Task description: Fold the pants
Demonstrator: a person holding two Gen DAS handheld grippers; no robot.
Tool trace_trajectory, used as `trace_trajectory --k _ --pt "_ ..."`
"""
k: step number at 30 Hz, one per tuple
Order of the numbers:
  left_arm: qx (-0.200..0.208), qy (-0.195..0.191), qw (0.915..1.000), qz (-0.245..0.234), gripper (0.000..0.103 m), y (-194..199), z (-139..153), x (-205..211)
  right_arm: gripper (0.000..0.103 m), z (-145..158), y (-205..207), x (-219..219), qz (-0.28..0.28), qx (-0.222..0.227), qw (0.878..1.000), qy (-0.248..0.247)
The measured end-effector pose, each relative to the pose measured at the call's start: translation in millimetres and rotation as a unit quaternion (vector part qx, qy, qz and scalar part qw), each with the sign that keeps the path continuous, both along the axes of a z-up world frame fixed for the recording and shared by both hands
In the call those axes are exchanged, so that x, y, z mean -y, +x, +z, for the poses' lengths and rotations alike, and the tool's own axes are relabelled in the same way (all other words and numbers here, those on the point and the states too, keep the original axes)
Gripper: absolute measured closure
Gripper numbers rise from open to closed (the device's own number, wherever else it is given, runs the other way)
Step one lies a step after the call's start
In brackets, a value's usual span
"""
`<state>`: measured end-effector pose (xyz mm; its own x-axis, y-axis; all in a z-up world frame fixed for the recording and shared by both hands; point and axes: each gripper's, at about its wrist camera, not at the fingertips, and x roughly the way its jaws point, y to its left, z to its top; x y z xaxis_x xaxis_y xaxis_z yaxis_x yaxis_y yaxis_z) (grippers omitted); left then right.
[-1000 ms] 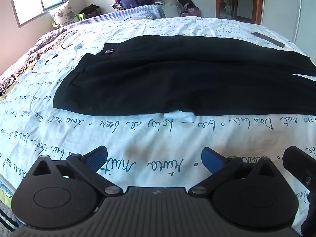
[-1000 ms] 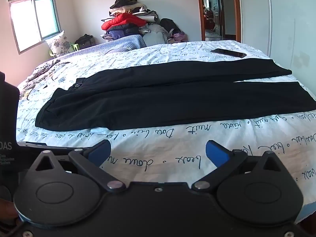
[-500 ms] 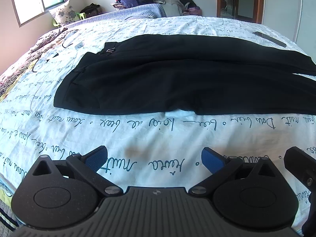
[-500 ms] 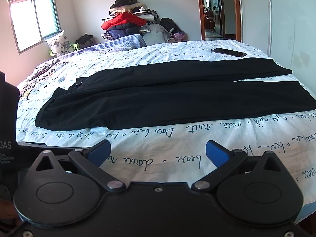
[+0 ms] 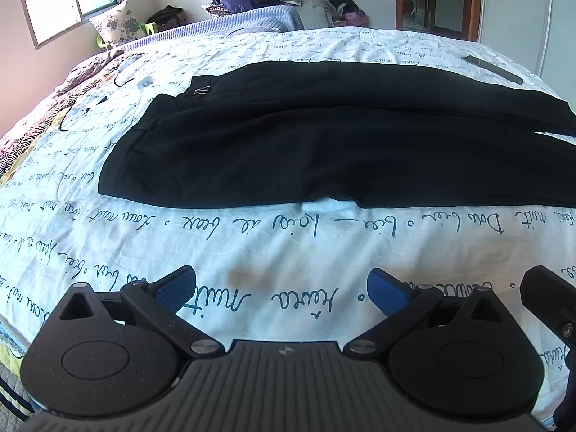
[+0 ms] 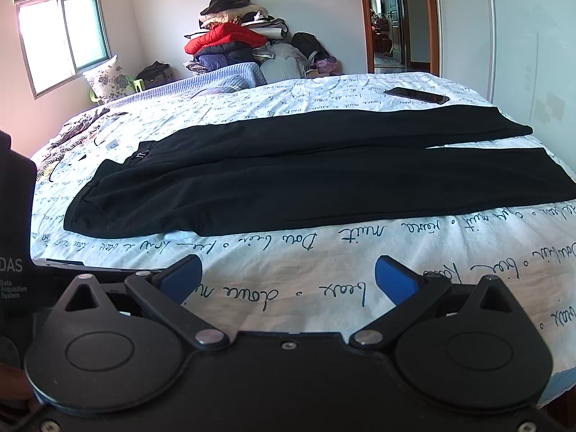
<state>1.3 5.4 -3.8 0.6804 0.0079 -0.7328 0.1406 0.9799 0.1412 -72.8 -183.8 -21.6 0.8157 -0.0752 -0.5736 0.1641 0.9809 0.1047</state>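
- While the black pants (image 5: 324, 144) lie spread flat across the bed (image 5: 252, 244), ahead of both tongs and well apart from them, the left tongs (image 5: 282, 288) hover over bare script-printed sheet with the blue pads (image 5: 176, 286) wide apart, gripping nothing.
- The right tongs (image 6: 288, 277) likewise stand spread and empty above the sheet, the pants (image 6: 306, 180) lying beyond them.
- Only the right view takes in both leg ends, far right of its tongs; in the left view the near leg runs off the frame.
- The phone (image 6: 415, 95) lies beyond the pants, ahead to the right; the left view catches it only edge-on (image 5: 491, 70).
- The left view shows the waistband clasp (image 5: 199, 90) more plainly, ahead to the left.
- A clothes pile (image 6: 230, 41) rises past the bed's far side.
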Motion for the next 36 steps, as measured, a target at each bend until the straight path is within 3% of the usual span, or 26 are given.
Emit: trace_trajectory --k 19,24,26,29,33,36 --pt "-0.002 -0.005 1.0 0.0 0.001 2.0 -1.7 -0.8 0.0 -0.6 2.8 -0.8 0.008 0.003 1.0 -0.001" --pt "0.007 -0.026 0.9996 -0.006 0.0 19.9 9.5 -8.4 0.0 14.0 16.1 4.1 0.079 0.061 0.995 -0.008" --pt "0.017 -0.025 0.9994 -0.015 0.0 35.4 18.5 -17.5 0.0 22.4 30.1 5.3 0.137 0.088 0.986 -0.031" --pt "0.064 -0.037 0.9973 -0.003 0.0 65.2 36.2 -39.3 0.0 35.1 67.3 10.0 0.186 0.092 0.976 -0.057" --pt "0.108 -0.045 0.9931 0.011 0.0 119.5 57.7 -70.0 0.0 44.5 135.8 14.4 0.194 0.067 0.974 -0.094" --pt "0.109 -0.037 0.9932 0.019 0.001 167.7 66.7 -89.7 0.0 44.0 191.1 18.1 0.209 0.045 0.97 -0.116"
